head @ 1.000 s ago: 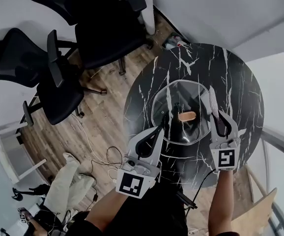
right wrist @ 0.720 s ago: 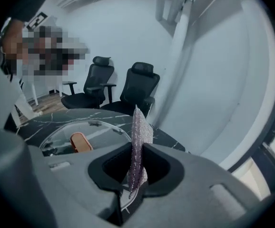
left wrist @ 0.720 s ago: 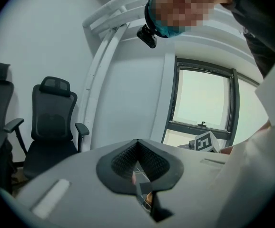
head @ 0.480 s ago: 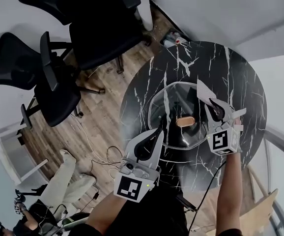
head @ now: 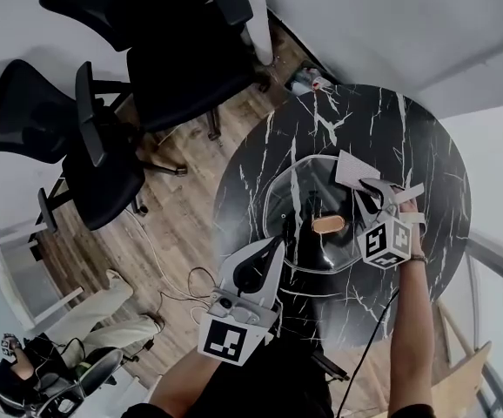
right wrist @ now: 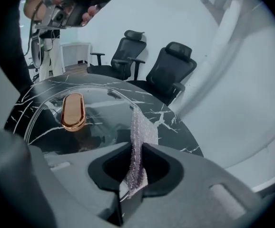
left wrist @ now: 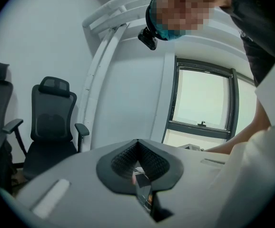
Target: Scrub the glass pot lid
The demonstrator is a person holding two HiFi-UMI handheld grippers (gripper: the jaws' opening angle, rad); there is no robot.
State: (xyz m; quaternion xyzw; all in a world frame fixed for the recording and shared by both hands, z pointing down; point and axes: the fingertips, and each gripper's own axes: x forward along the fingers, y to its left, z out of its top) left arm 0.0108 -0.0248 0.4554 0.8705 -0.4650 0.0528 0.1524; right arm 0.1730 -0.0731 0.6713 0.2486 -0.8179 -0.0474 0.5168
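Our right claw pinches a silvery mesh cloth at the far-right edge of the round glass pot lid; the glass spreads leftward. Our left claw clamps its near-left rim.

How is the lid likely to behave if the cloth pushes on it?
The lid is glass on a polished table, so it would probably slide if unheld; the left gripper pinches its rim. It looks rigid and probably breakable if dropped. Lying flat, it seems unlikely to roll.
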